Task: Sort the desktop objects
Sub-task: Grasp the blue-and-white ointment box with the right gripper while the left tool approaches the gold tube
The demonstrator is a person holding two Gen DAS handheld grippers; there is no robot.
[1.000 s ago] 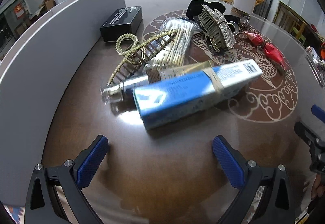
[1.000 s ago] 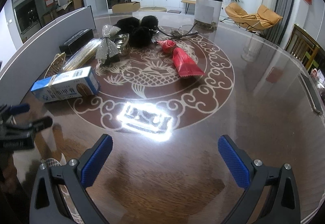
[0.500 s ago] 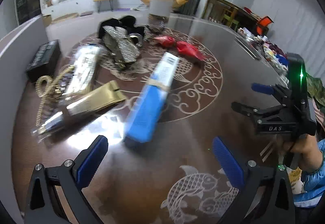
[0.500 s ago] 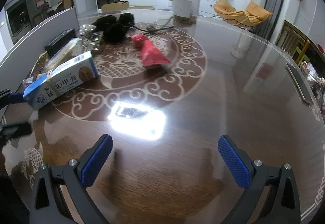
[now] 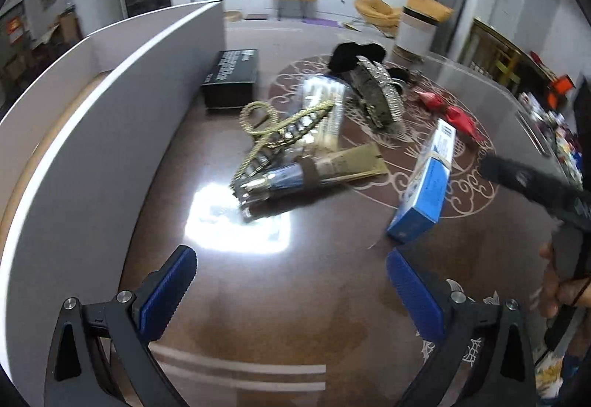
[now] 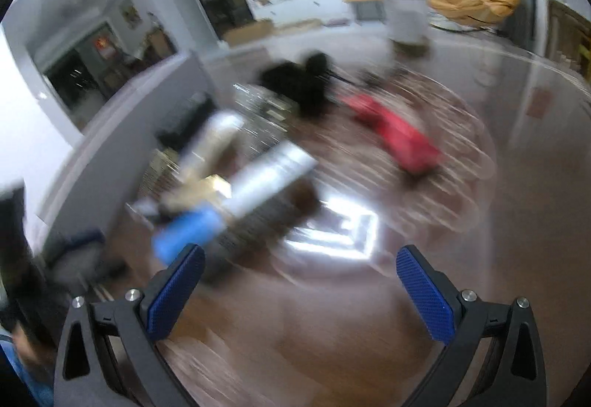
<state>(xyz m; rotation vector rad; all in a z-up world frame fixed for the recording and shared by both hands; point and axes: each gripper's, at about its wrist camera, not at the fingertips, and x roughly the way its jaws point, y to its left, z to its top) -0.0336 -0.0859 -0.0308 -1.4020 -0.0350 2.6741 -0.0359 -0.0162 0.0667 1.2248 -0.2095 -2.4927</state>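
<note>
From the left wrist, the left hand-held gripper point(image 5: 291, 287) is spread wide with nothing between its blue pads point(image 5: 168, 290), low over the dark glossy surface point(image 5: 280, 300). Half a second ago this camera faced the right half of the surface and the far edge; now it faces the grey partition point(image 5: 110, 119) again, which fills the left side. The blue box point(image 5: 428, 181) has changed place in the view: earlier it lay near the centre, pointing away, and now it sits to the right, just beyond the right pad, its white end toward the red wrapper point(image 5: 456, 117). It is a long carton, blue on the near end, with a pale band around its middle. Left of it lie the gold tube point(image 5: 314, 172), a gold hair clip point(image 5: 280, 132), a rhinestone claw clip point(image 5: 380, 95) and a black box point(image 5: 232, 76) near the partition. The right hand-held gripper point(image 5: 535, 181) enters from the right as a dark blurred shape, with a hand point(image 5: 557, 281) below it.

From the right wrist, the picture is heavily smeared, where half a second ago it was sharp. The right hand-held gripper point(image 6: 301, 290) is spread and empty. The blue box point(image 6: 236, 200) appears closer than before, just beyond the left pad point(image 6: 173, 290), with the red wrapper point(image 6: 399, 135) farther off to the right.
</note>
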